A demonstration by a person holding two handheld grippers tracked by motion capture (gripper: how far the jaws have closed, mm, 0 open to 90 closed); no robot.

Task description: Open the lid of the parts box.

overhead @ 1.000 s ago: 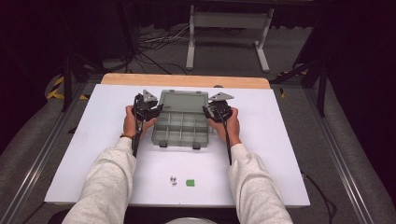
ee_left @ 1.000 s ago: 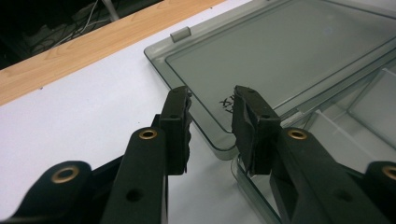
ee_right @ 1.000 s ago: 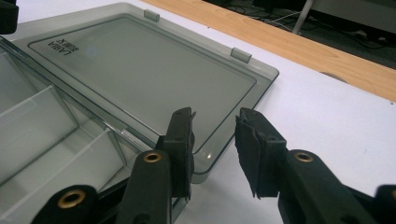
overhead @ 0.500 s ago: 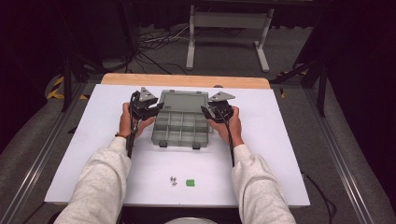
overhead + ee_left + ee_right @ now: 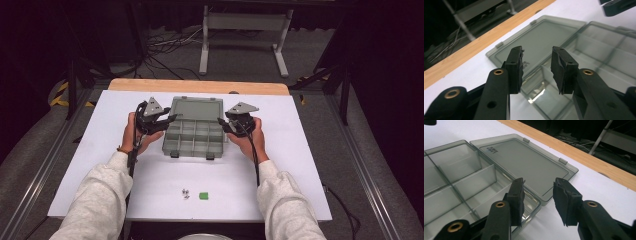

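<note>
A smoky-grey plastic compartment box [image 5: 194, 137] lies in the middle of the white table, with its lid [image 5: 196, 109] folded back flat behind it. The compartments look empty. My left gripper [image 5: 170, 119] hovers at the box's left side, over the lid hinge, as the left gripper view shows [image 5: 536, 67]. Its jaws stand apart with nothing between them. My right gripper [image 5: 221, 123] hovers at the right side, above the box's corner [image 5: 537, 197]. Its jaws have just been opening and hold nothing. The lid [image 5: 524, 162] lies beyond them.
Near the front edge of the white table [image 5: 300, 150] lie two small metal screws [image 5: 186, 193] and a small green piece [image 5: 203, 195]. A wooden strip [image 5: 200, 86] borders the far edge. A metal stand [image 5: 245, 30] and cables are on the floor beyond.
Both hands have lifted a little and drawn slightly away from the box's sides. The box and its lid have stayed where they were.
</note>
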